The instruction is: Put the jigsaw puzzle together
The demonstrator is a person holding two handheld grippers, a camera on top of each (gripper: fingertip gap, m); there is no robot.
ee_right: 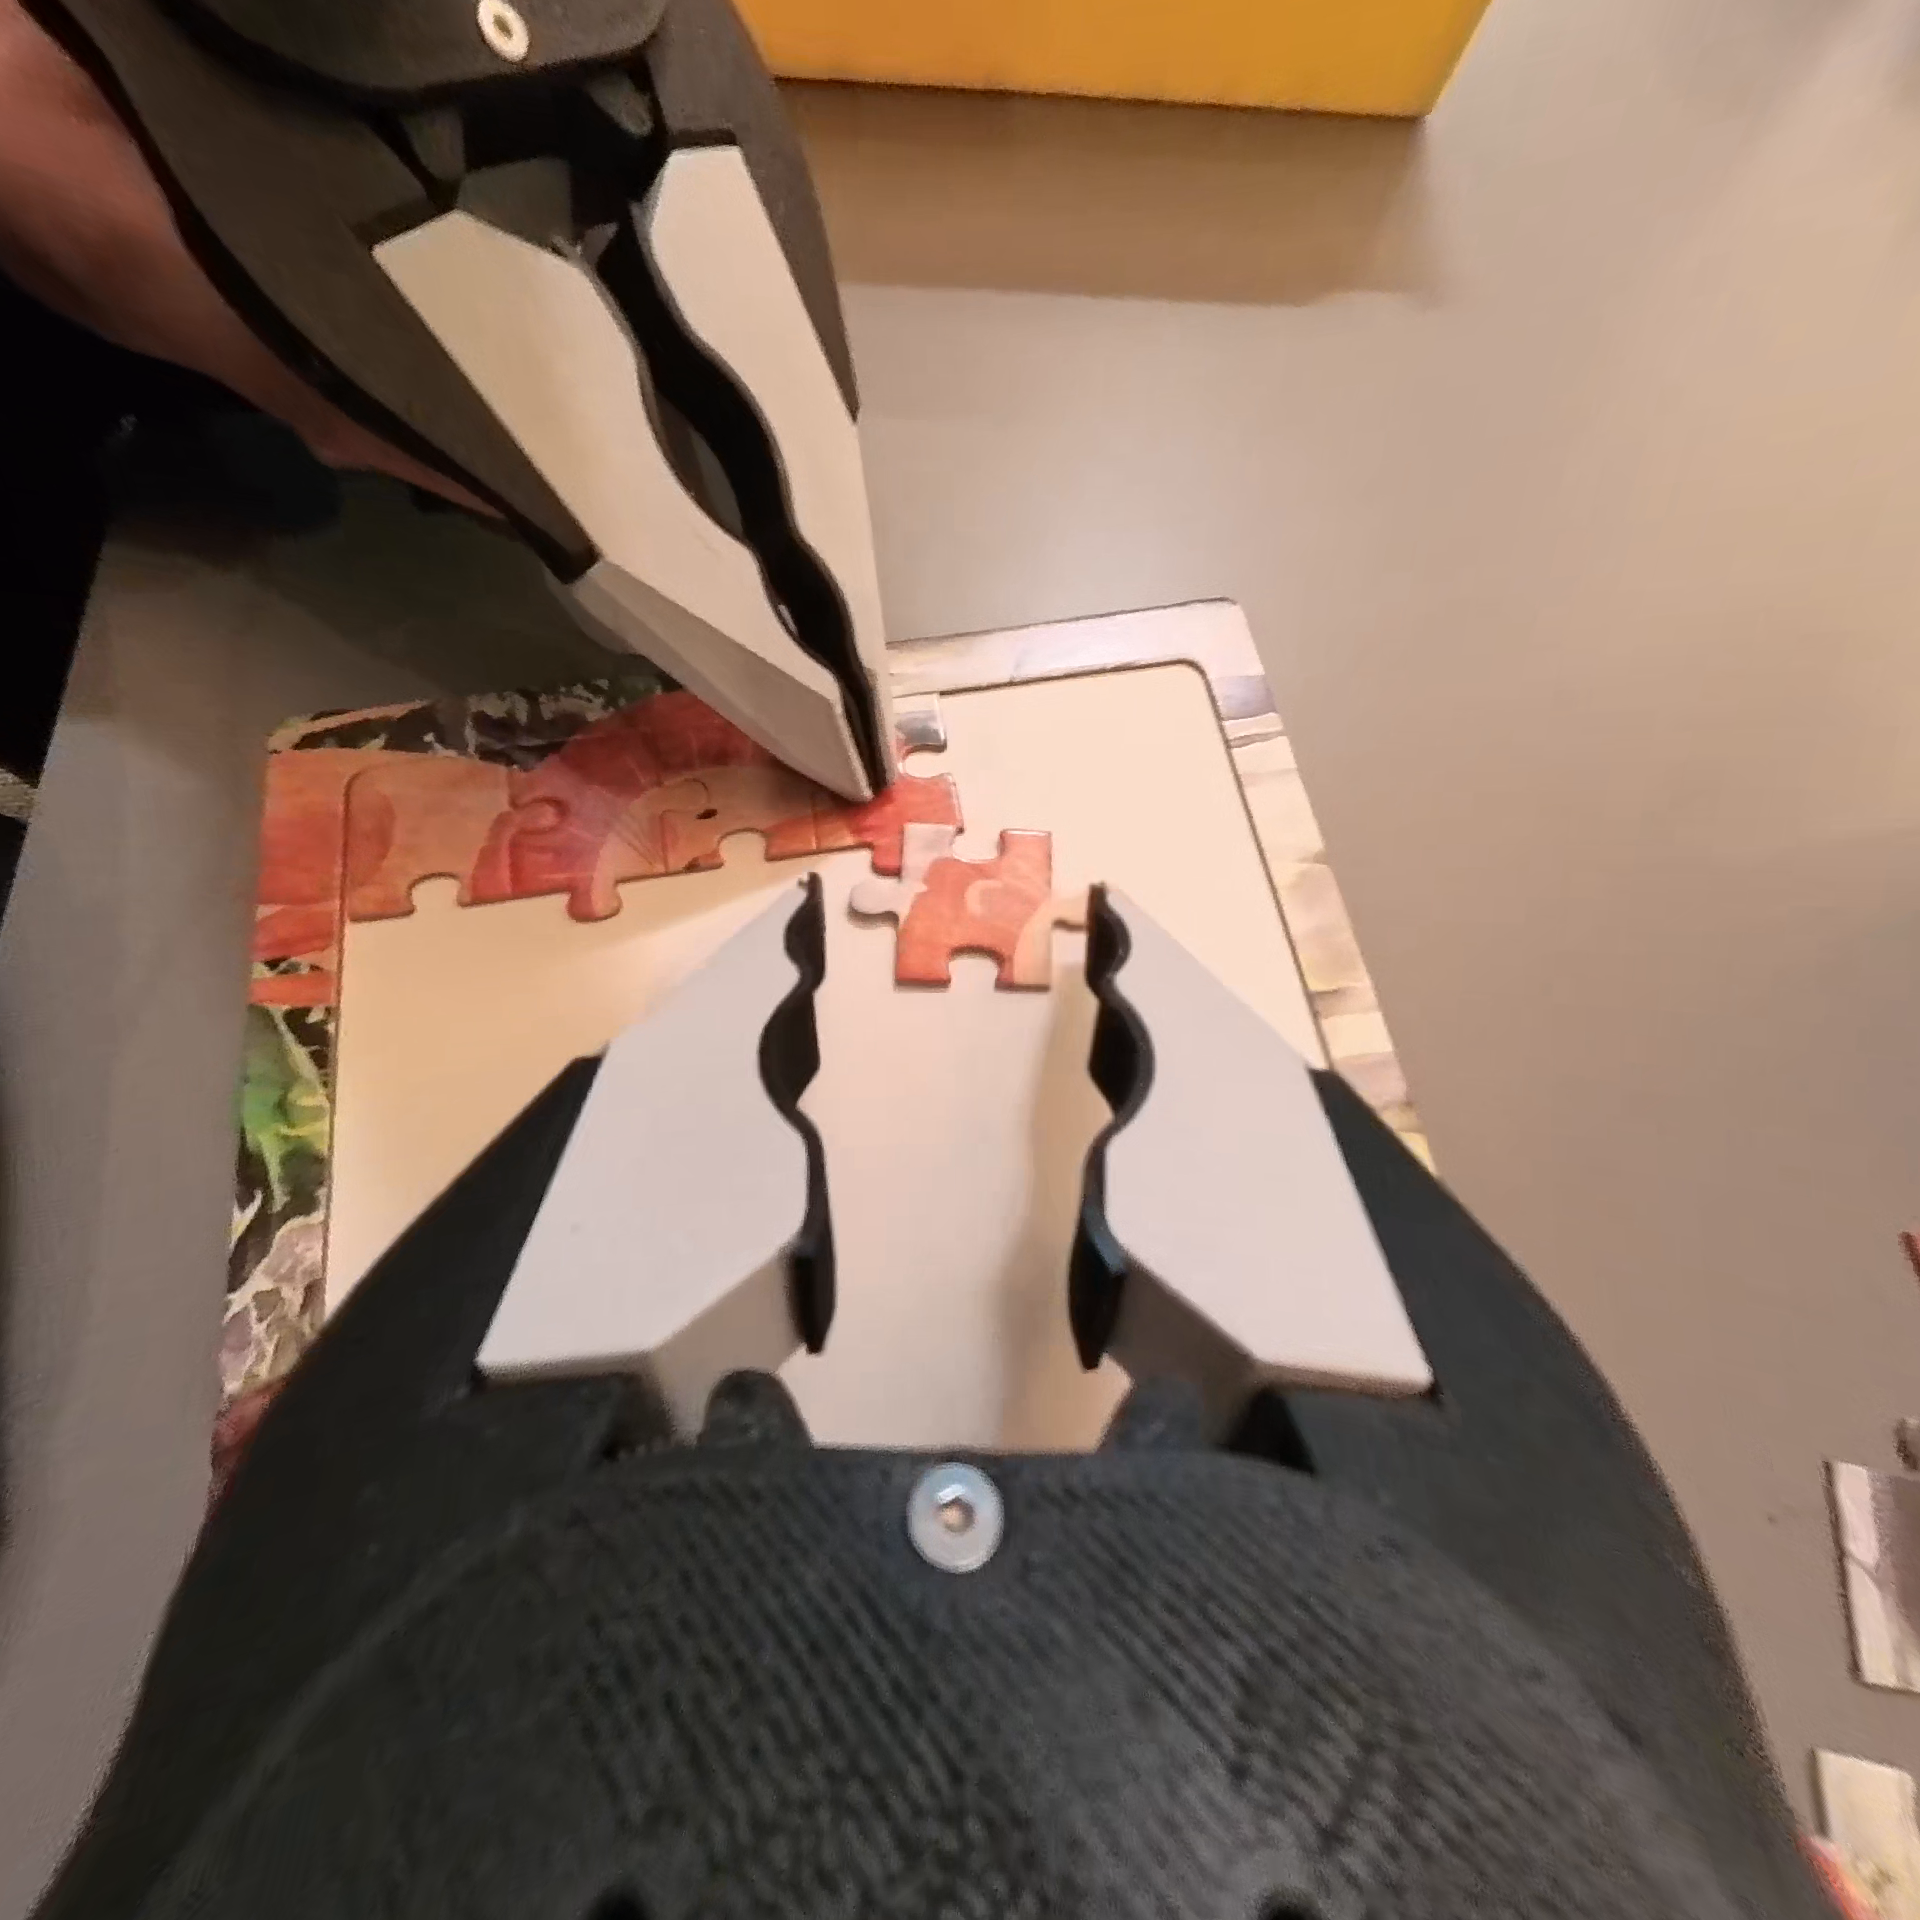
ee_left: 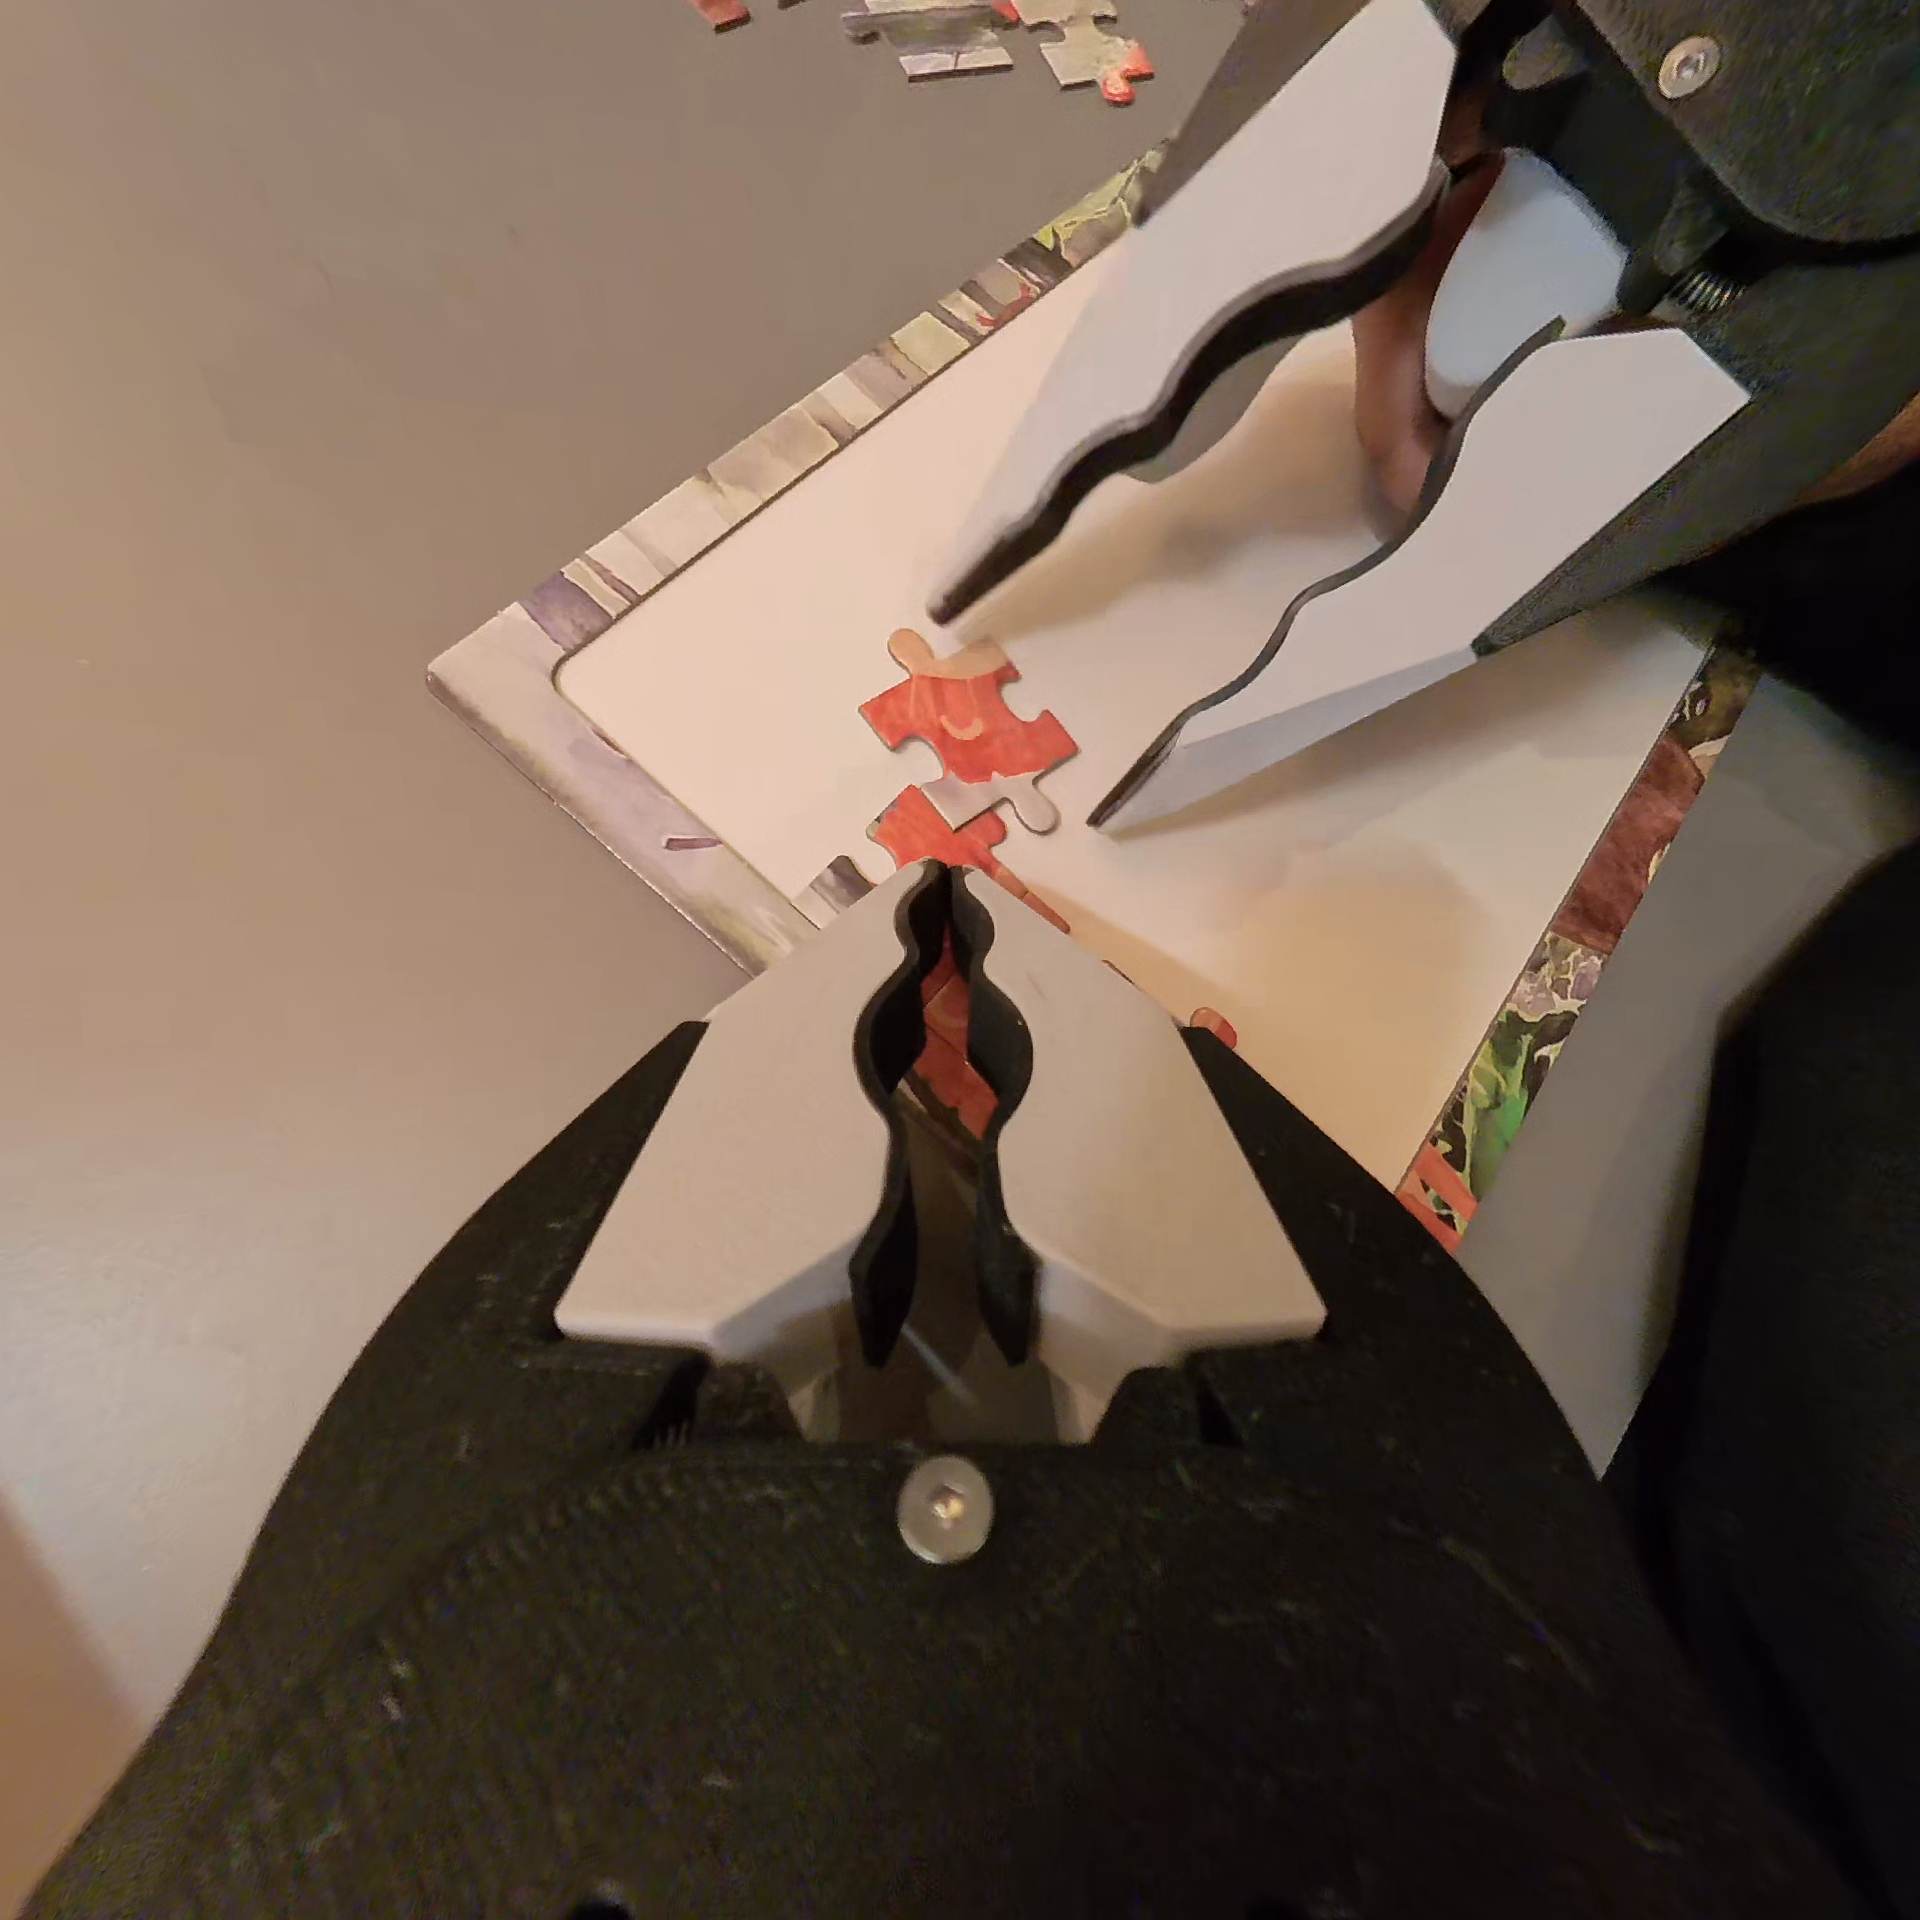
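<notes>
The puzzle tray (ee_left: pixel 623 717) has a printed frame and a white base (ee_right: pixel 623 1039). A row of joined reddish pieces (ee_right: pixel 623 831) lies along one side of it. My left gripper (ee_left: pixel 940 878) is shut, and its tips press down on the end piece of that row (ee_left: pixel 935 836); it also shows in the right wrist view (ee_right: pixel 871 784). A loose red piece (ee_right: pixel 977 920) lies flat on the base against that end piece, its corner slightly over it. My right gripper (ee_right: pixel 953 888) is open with a fingertip on either side of the loose piece (ee_left: pixel 966 722), not gripping it.
Several loose pieces (ee_left: pixel 987 42) lie on the grey table beyond the tray, and more (ee_right: pixel 1881 1579) lie at the right edge. A yellow box (ee_right: pixel 1091 52) stands at the far side of the table. A hand (ee_left: pixel 1397 416) holds the right gripper. The grippers are tip to tip, or close to it.
</notes>
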